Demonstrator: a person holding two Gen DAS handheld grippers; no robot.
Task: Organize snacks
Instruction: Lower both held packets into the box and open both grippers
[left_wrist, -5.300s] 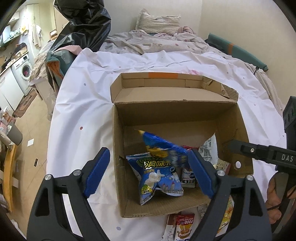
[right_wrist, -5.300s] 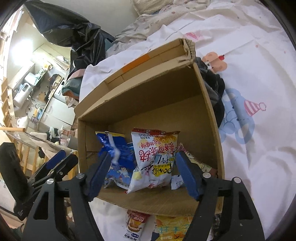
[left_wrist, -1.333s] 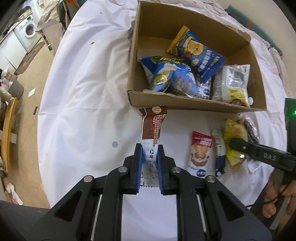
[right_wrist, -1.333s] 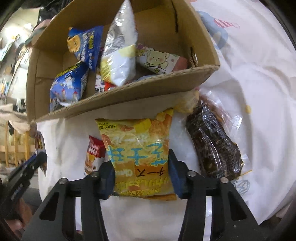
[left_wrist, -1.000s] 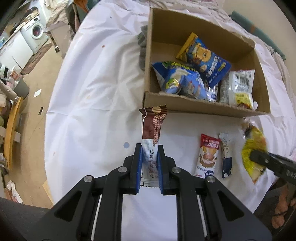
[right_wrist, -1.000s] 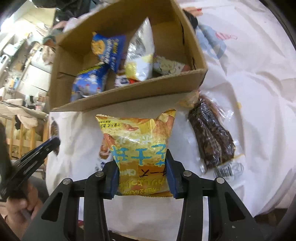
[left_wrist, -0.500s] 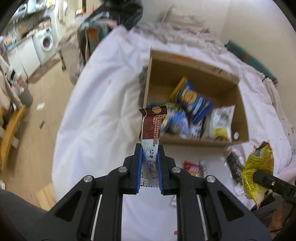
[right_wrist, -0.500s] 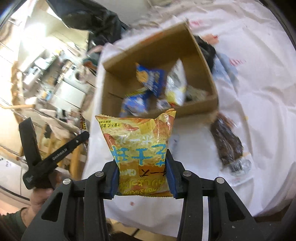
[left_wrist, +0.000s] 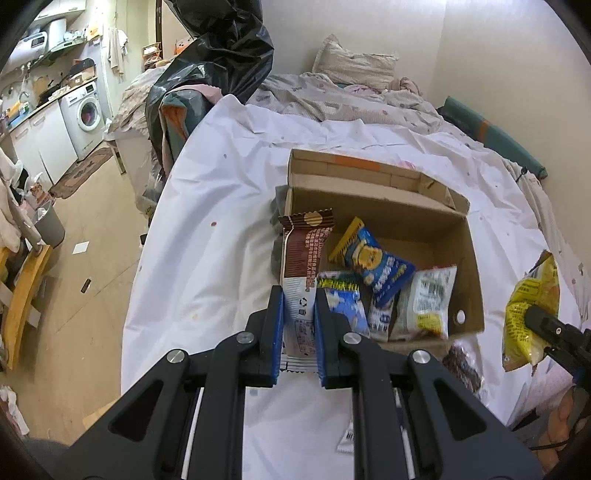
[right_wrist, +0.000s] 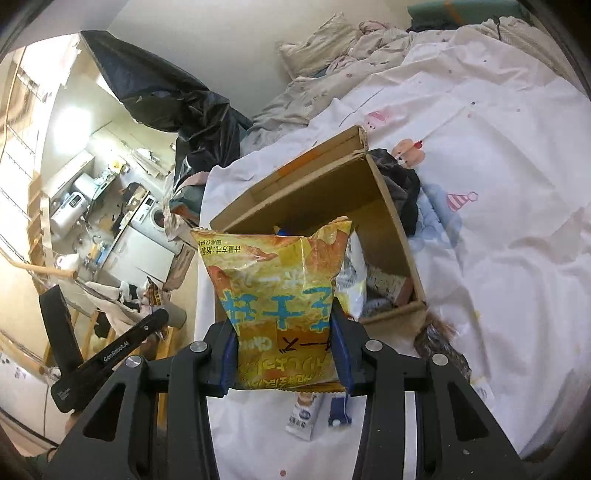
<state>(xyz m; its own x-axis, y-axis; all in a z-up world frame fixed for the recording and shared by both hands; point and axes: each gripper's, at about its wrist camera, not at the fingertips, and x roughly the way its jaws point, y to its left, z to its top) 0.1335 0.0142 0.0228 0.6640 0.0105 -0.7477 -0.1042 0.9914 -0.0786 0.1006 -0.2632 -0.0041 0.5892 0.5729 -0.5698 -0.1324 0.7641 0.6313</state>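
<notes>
Now both fingers are clenched: left gripper (left_wrist: 299, 325) on a brown bar (left_wrist: 303, 258), right gripper (right_wrist: 284, 350) on a yellow bag (right_wrist: 277, 291); the box (left_wrist: 424, 218) lies ahead and below, mid-bed, nearer the bar

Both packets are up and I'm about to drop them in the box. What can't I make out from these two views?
- Left wrist view: the near left corner of the cardboard box sits behind the brown wafer packet.
- Right wrist view: most of the box interior is behind the yellow chip bag.
- Right wrist view: the small packets on the sheet are half covered by the fingers.
- Both views: packet print is too small to read.
</notes>
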